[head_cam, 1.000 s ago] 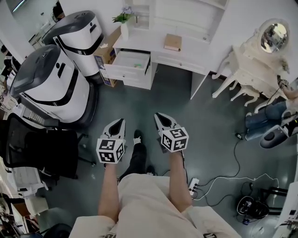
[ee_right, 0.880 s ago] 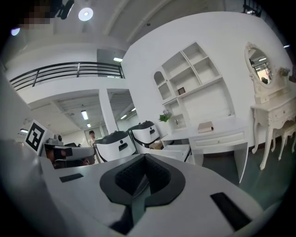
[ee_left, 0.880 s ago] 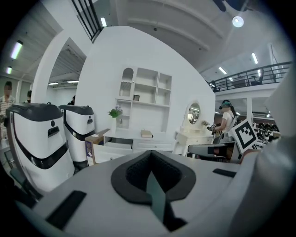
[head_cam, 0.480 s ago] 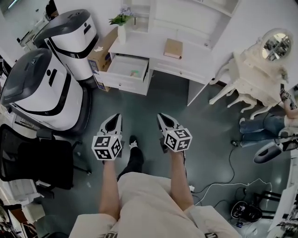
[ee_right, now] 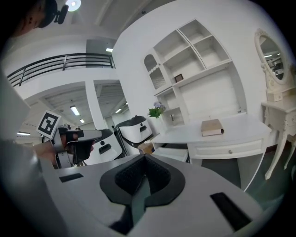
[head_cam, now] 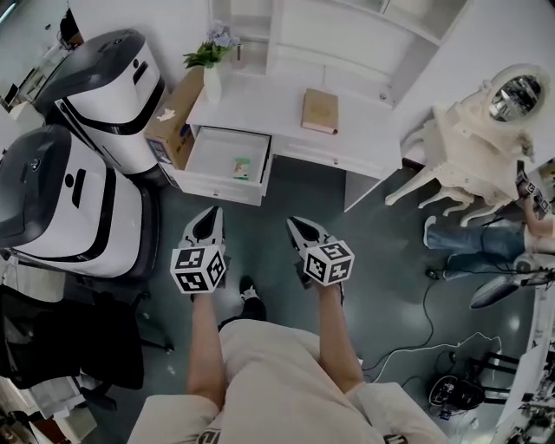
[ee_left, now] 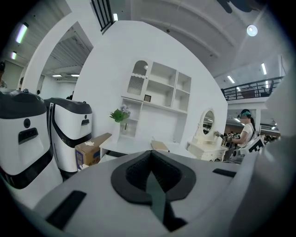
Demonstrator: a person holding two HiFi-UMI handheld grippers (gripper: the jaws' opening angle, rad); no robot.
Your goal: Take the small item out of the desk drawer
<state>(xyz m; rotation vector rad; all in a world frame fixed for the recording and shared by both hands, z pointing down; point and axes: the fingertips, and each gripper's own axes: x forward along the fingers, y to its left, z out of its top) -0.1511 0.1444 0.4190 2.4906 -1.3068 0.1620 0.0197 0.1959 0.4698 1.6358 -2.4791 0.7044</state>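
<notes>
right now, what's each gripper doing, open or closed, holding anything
Left gripper: closed, holding nothing.
Right gripper: closed, holding nothing.

Inside the desk's [head_cam: 260,108] open drawer [head_cam: 208,154], the small item [head_cam: 242,167] is too tiny to identify; shelves [head_cam: 347,26] above the desk run off-frame.
</notes>
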